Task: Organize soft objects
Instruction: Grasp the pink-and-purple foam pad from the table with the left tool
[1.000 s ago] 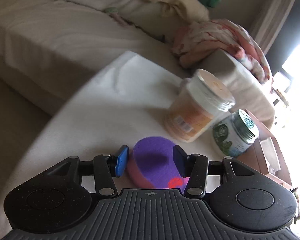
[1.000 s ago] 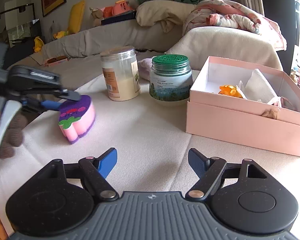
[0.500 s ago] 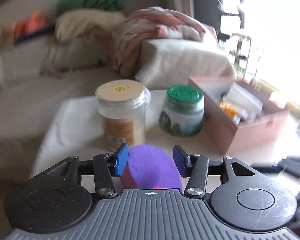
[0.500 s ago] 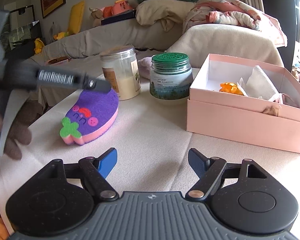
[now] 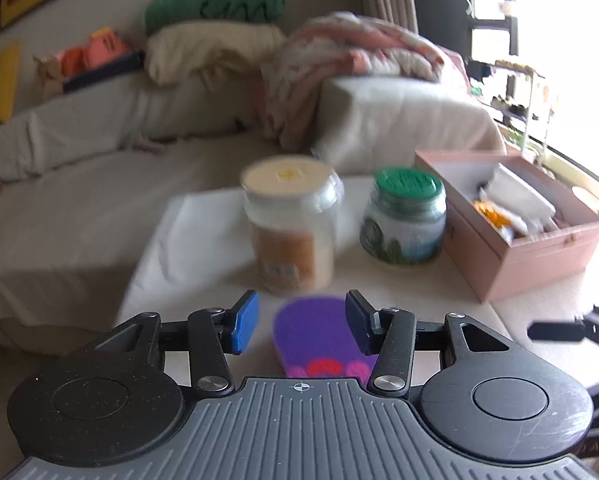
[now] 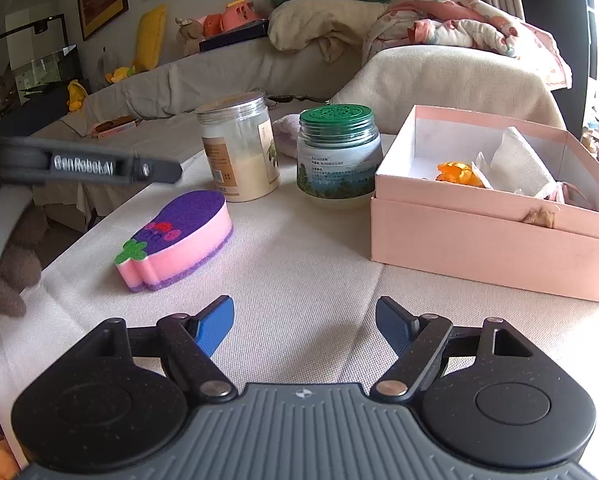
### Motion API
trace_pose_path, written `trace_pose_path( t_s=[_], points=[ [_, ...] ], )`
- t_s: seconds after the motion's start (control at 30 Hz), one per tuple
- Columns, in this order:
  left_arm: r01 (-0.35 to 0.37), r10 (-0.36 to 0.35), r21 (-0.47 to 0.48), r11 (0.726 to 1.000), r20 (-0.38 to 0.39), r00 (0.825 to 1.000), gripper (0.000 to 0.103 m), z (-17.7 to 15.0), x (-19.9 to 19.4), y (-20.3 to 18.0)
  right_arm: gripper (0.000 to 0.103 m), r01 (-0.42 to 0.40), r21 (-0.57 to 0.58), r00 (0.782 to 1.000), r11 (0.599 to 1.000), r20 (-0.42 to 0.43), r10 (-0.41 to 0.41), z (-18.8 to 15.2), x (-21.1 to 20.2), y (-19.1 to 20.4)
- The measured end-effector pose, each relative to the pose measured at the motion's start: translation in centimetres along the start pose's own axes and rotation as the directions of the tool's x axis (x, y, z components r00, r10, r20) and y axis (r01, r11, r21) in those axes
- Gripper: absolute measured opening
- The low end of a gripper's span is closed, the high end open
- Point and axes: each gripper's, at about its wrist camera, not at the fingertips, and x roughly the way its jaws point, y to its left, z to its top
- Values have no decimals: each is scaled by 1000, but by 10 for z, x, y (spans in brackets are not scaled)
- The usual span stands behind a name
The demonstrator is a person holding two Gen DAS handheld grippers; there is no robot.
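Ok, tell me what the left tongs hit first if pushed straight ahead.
Probably the purple sponge, lying flat between the open left tongs. Passing above it, they would meet the cream-lidded jar next; depth is unclear.

On the table (image 6: 299, 264) the sponge (image 6: 177, 236) lies flat near the left edge, its narrow end towards the near-left corner. Just behind it, towards the far edge, stands the taller jar (image 6: 239, 146), and to the right of that jar, close beside it, the shorter jar (image 6: 337, 152). The open box (image 6: 495, 236) sits along the right side, just right of the shorter jar, with crumpled items (image 6: 495, 168) inside it. The left gripper (image 5: 297, 322) hangs over the sponge's near end, a finger on either side of it, apart from it. The right gripper (image 6: 304, 326) is above the near edge. A sofa (image 6: 227, 72) runs behind the far edge.
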Motion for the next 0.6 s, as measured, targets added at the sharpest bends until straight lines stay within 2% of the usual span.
trace_pose_path(
  t_s=[0.1, 0.13, 0.2, 0.27, 0.3, 0.4, 0.6],
  points=[
    [49, -48, 23, 999, -56, 997, 53, -7, 12, -12, 79, 0, -1, 1000, 1000, 0, 0, 0, 0, 0],
    [61, -59, 32, 998, -80, 995, 56, -10, 17, -17, 79, 0, 0, 1000, 1000, 0, 0, 0, 0, 0],
    [46, -41, 76, 996, -67, 997, 63, -13, 19, -27, 79, 0, 1, 1000, 1000, -1, 0, 0, 0, 0],
    [68, -62, 72, 995, -76, 995, 77, -13, 21, -30, 79, 0, -1, 1000, 1000, -1, 0, 0, 0, 0],
    [81, -76, 66, 994, -80, 994, 79, -12, 22, -29, 79, -1, -1, 1000, 1000, -2, 1, 0, 1, 0],
    [86, -80, 73, 994, -76, 994, 80, -14, 21, -29, 79, -2, 2, 1000, 1000, -6, 2, 0, 1, 0],
    [16, -8, 111, 994, -71, 997, 78, -17, 23, -28, 79, -4, 2, 1000, 1000, -11, 4, 0, 3, -1]
  ],
)
